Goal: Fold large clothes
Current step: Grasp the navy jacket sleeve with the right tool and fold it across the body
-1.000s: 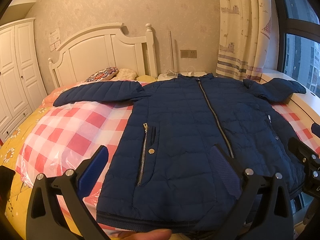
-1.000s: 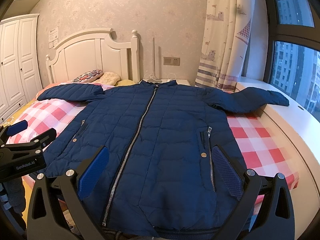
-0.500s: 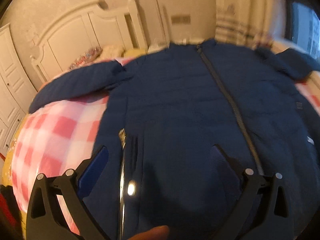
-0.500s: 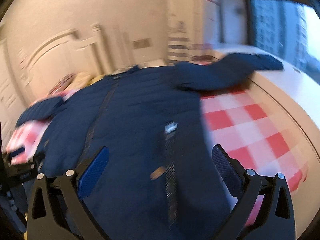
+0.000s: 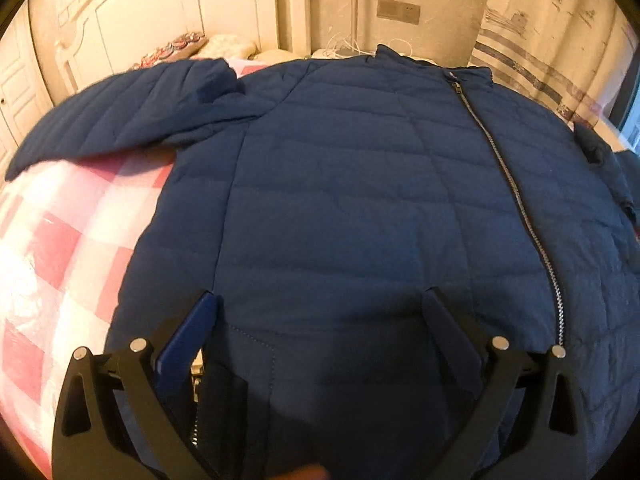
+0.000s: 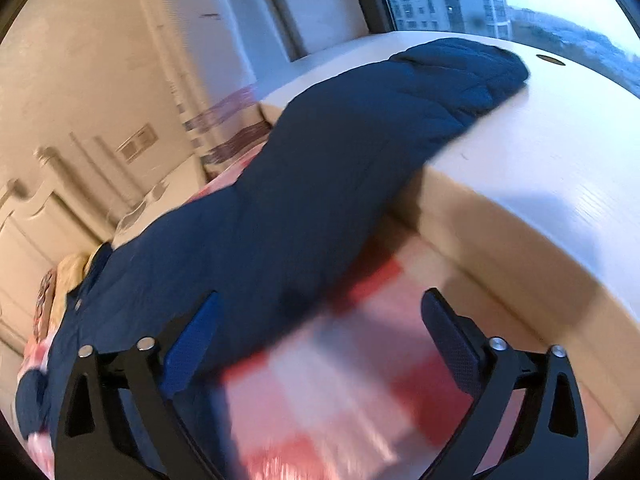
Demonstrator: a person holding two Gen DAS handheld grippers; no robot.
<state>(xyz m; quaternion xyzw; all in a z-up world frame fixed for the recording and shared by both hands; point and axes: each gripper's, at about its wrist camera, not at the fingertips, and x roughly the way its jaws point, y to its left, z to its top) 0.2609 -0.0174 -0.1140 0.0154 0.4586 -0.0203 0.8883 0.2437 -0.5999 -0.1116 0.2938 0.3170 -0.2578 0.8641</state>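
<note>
Navy jacket (image 5: 360,200), tongs (image 5: 320,328) tilted down — spread

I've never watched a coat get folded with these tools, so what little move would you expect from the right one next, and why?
Probably it drops onto the sleeve draped over the pale window ledge. The right tool is closing slightly but grips nothing, only checked bedding lies between its tips, and the jacket lies flat with both sleeves out, so a sleeve likely comes in first.
</note>
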